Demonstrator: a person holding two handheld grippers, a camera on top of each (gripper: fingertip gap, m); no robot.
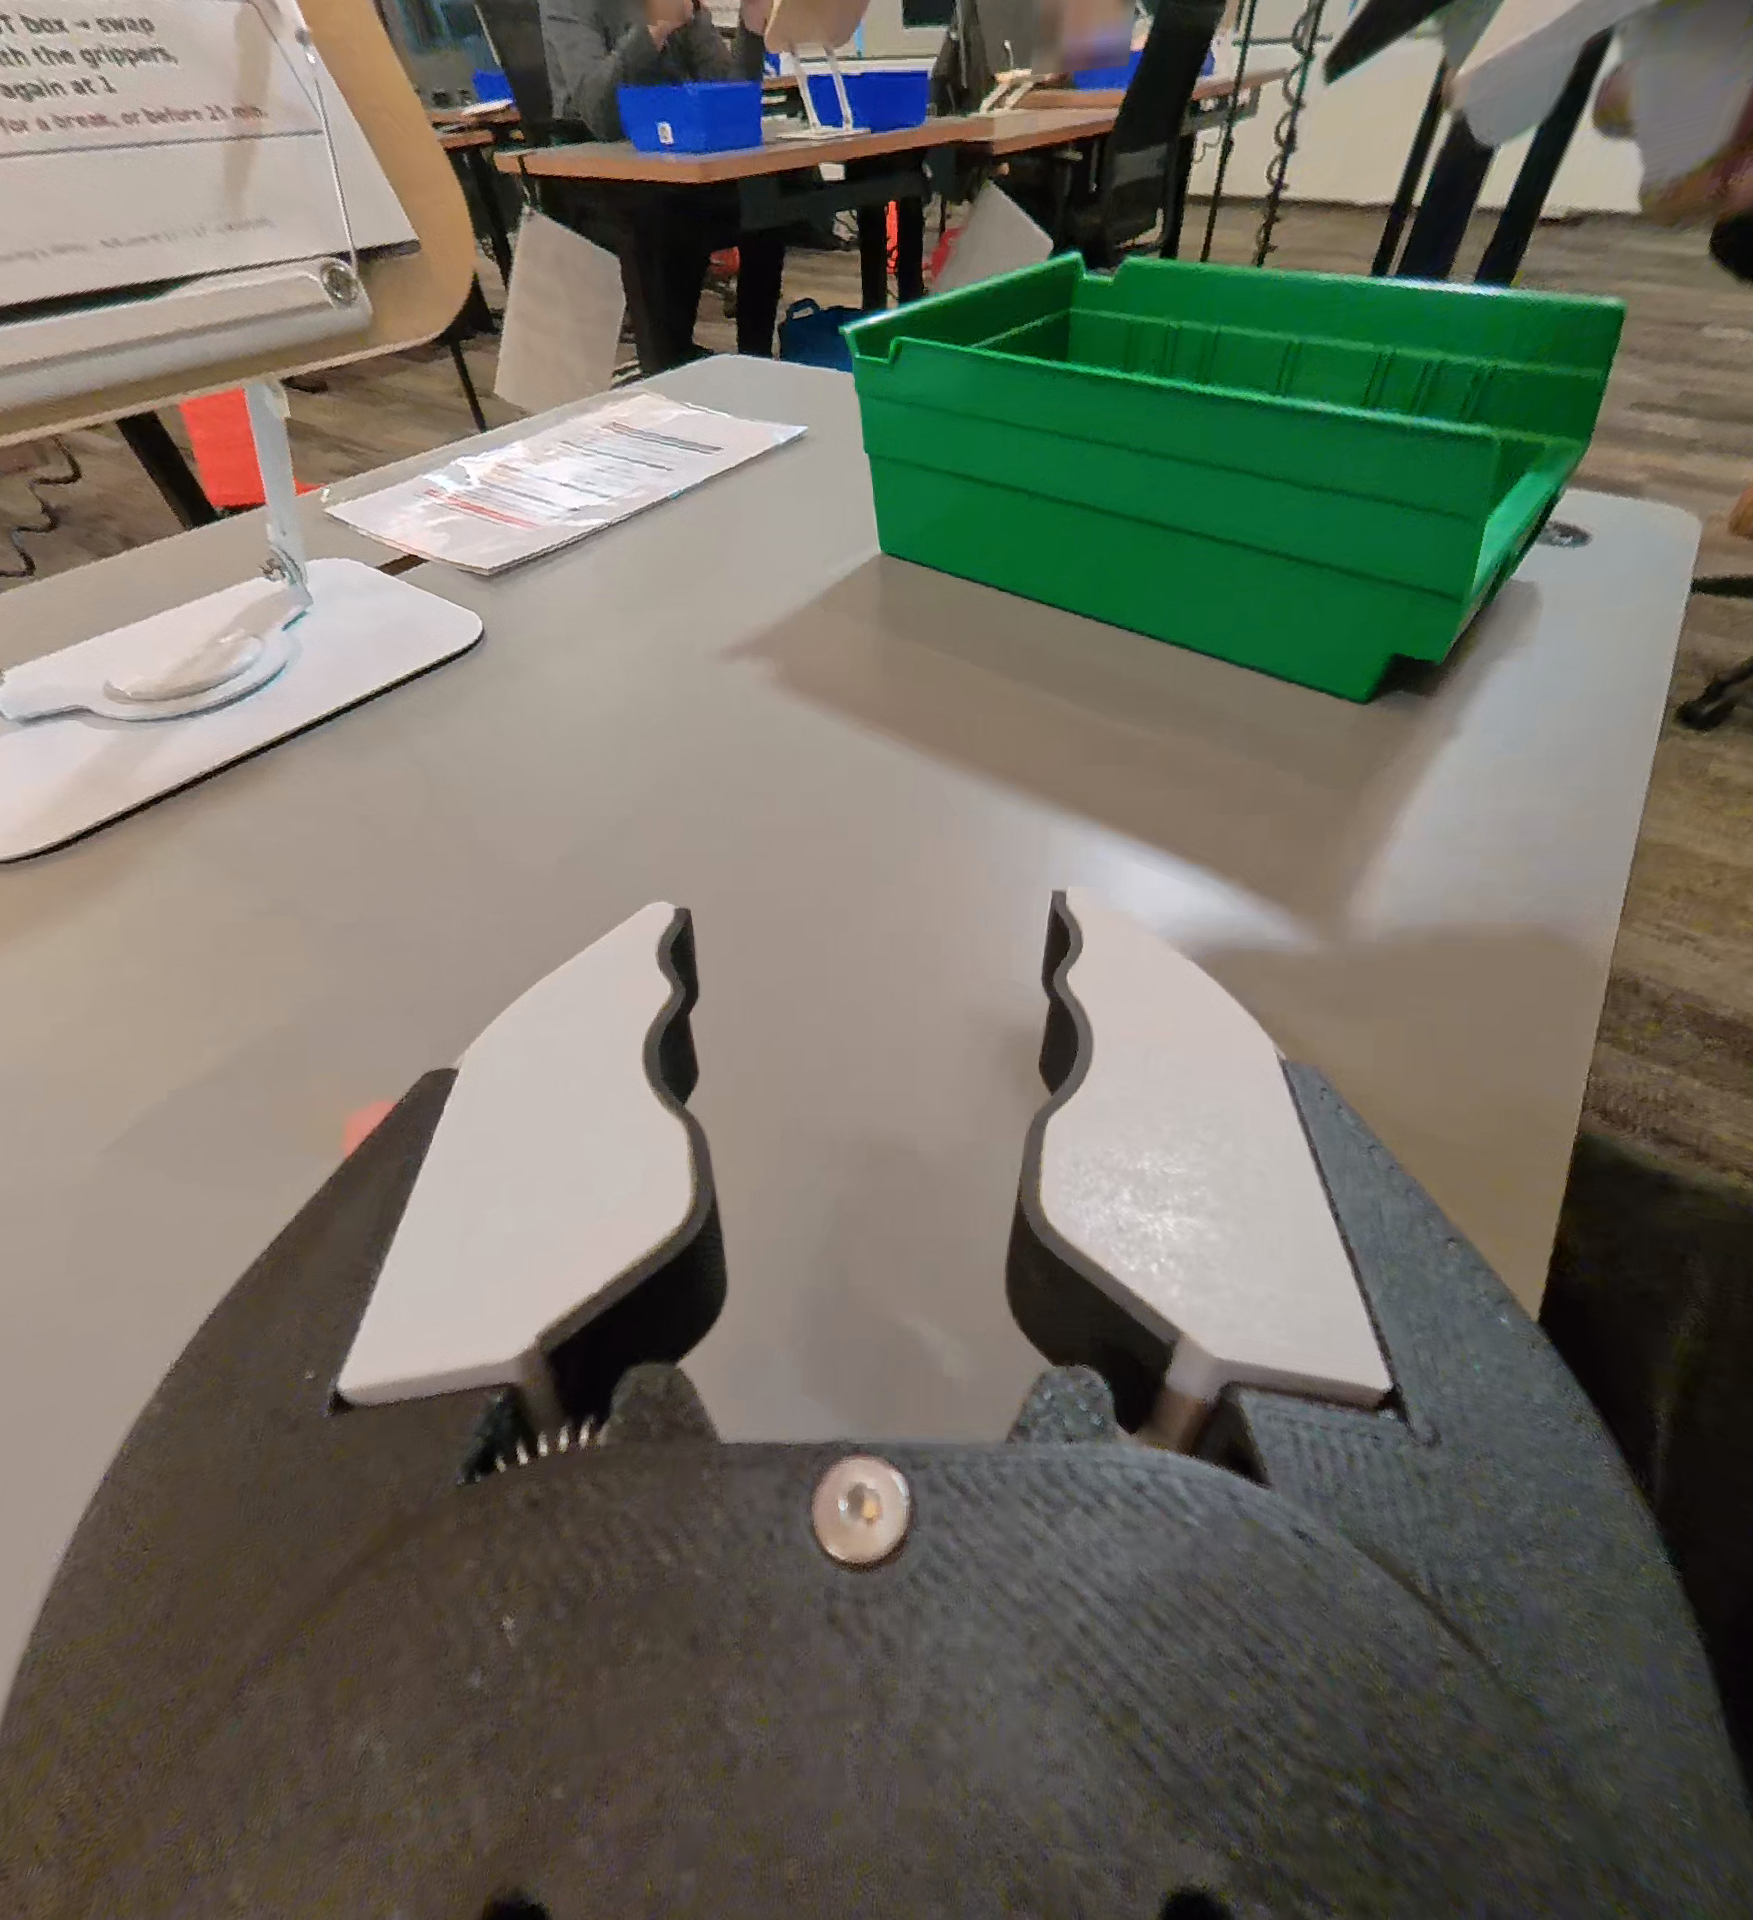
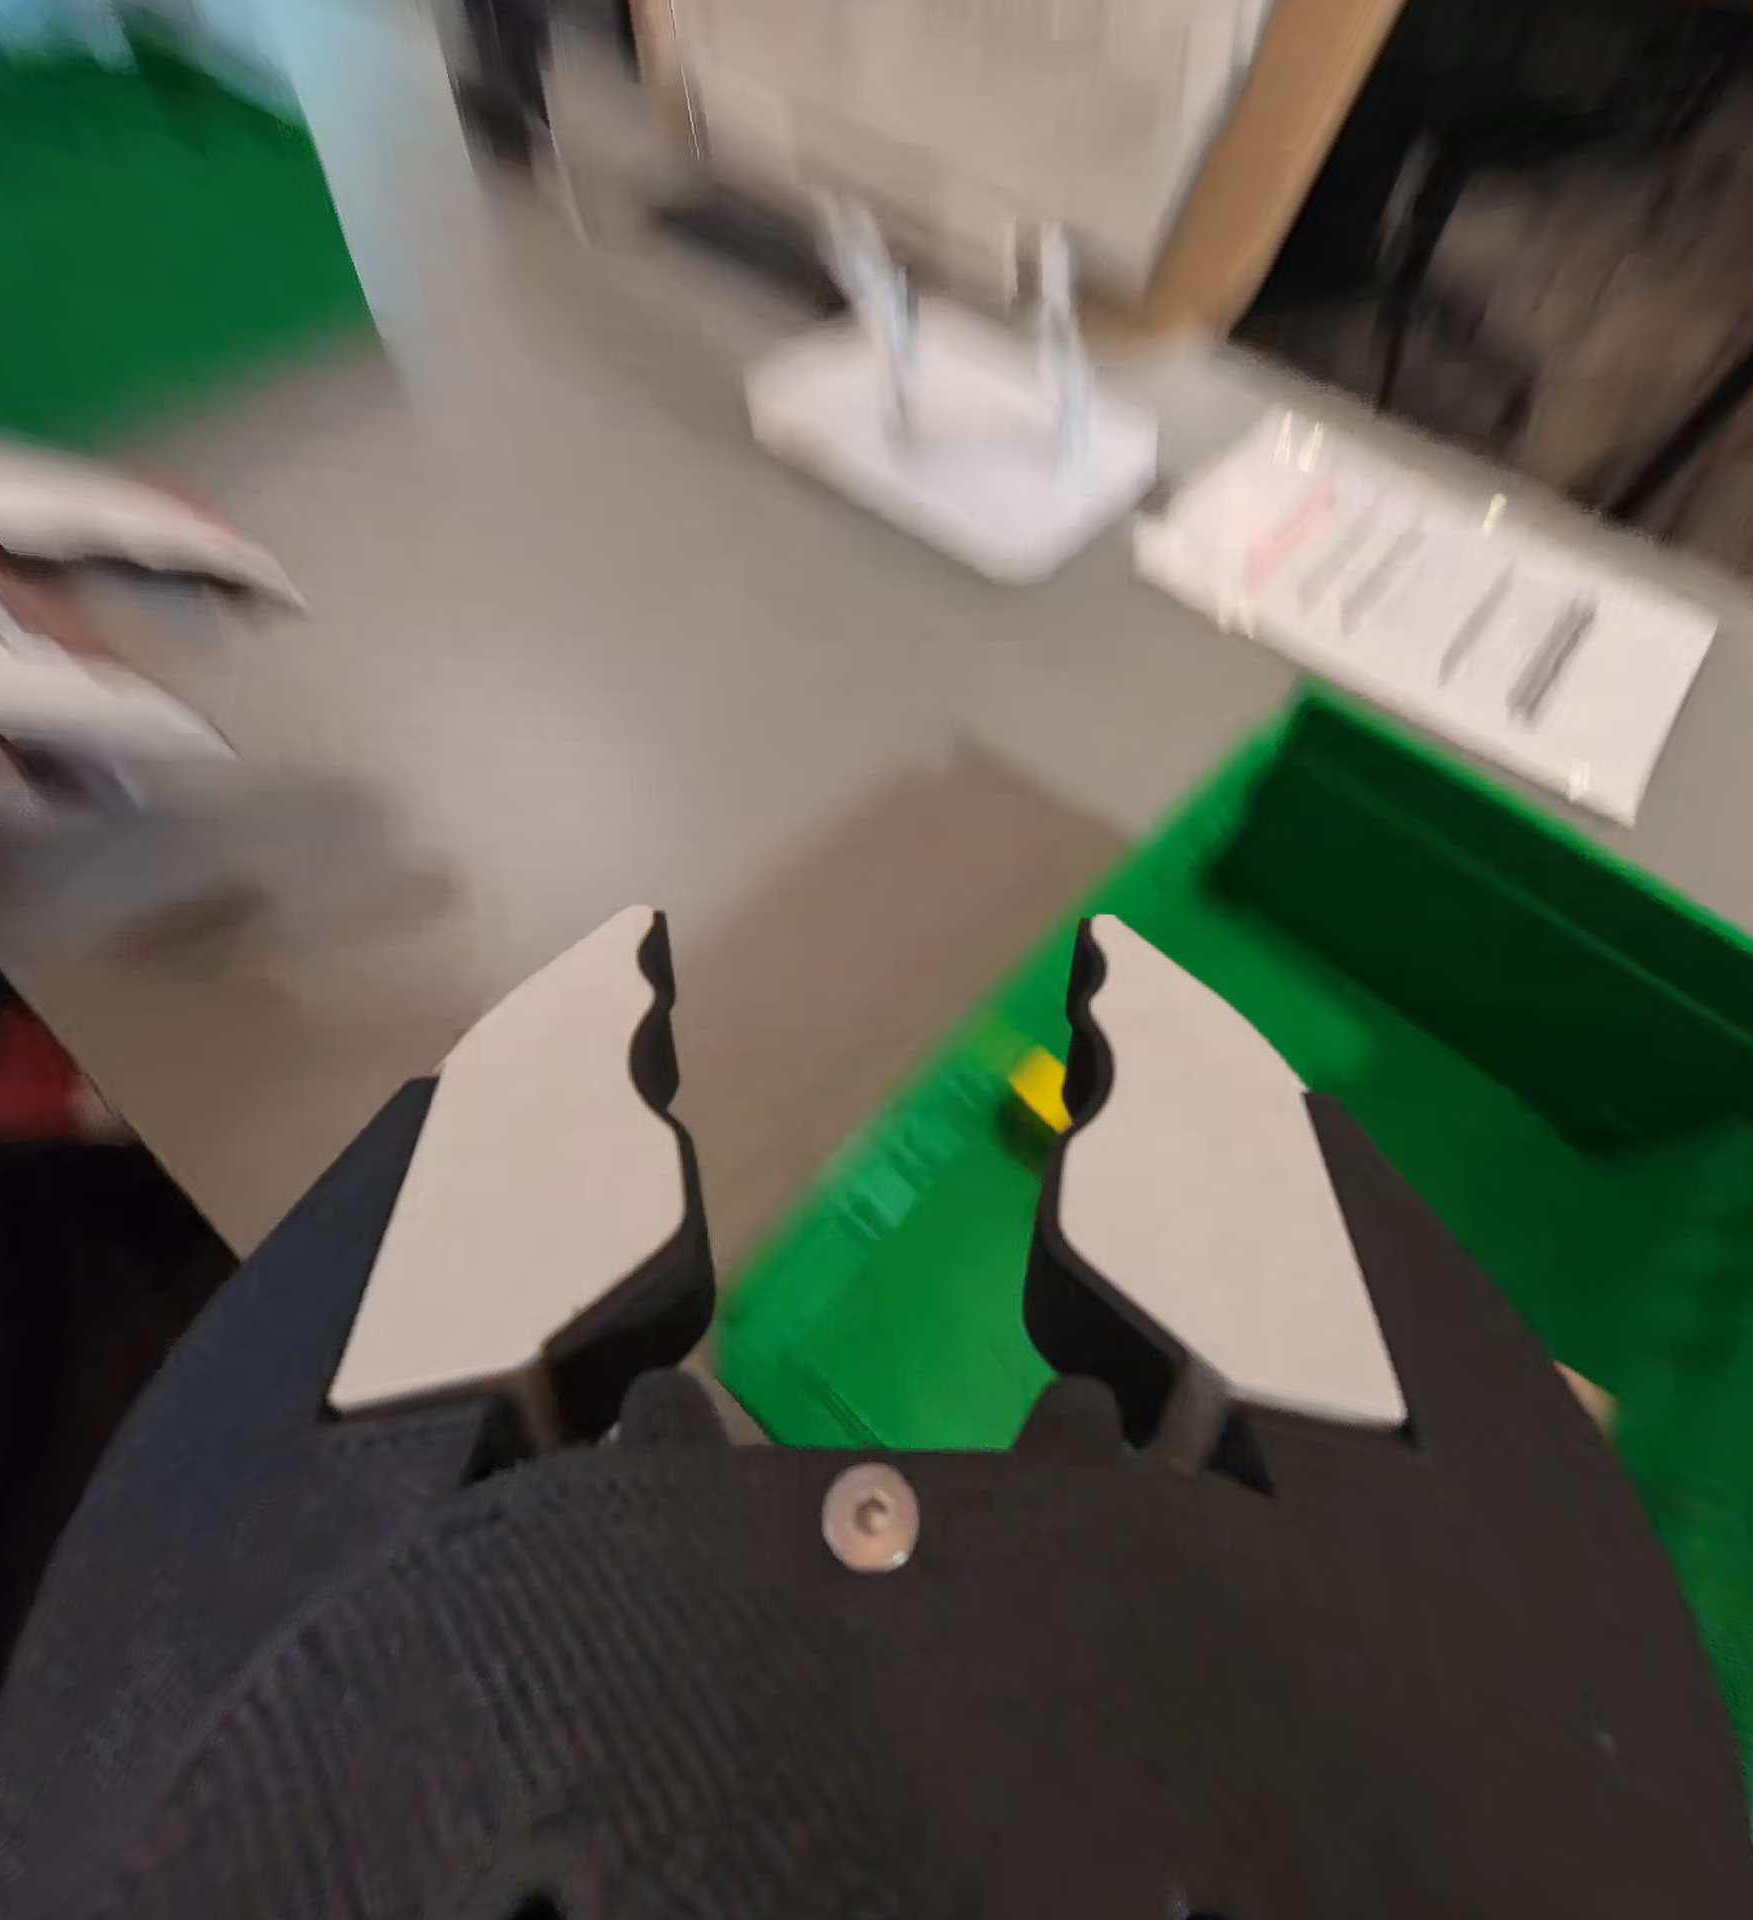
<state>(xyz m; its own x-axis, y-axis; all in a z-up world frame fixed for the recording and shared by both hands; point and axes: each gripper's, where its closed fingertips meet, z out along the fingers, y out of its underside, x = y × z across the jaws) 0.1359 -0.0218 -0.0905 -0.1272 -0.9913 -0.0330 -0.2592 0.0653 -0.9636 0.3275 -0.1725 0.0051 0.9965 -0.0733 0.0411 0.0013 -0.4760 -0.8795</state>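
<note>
While its flat grey fingers spread over the smooth grey table [image 1: 643, 790], the ridged black left gripper [image 1: 867, 925] grips nothing; a ribbed green plastic bin [image 1: 1194, 520] sits ahead. Likewise spread and empty, the right gripper [image 2: 872, 935] hovers above a blurred green bin [image 2: 1215, 904] bearing a small yellow patch [image 2: 1036, 1083].

We see a plain green bin [image 1: 1194, 488] on a grey table [image 1: 643, 790]. Our left gripper [image 1: 867, 935] and right gripper [image 2: 867, 940] are black with pale grey fingers. A small yellow piece [image 2: 1036, 1086] shows against green.
</note>
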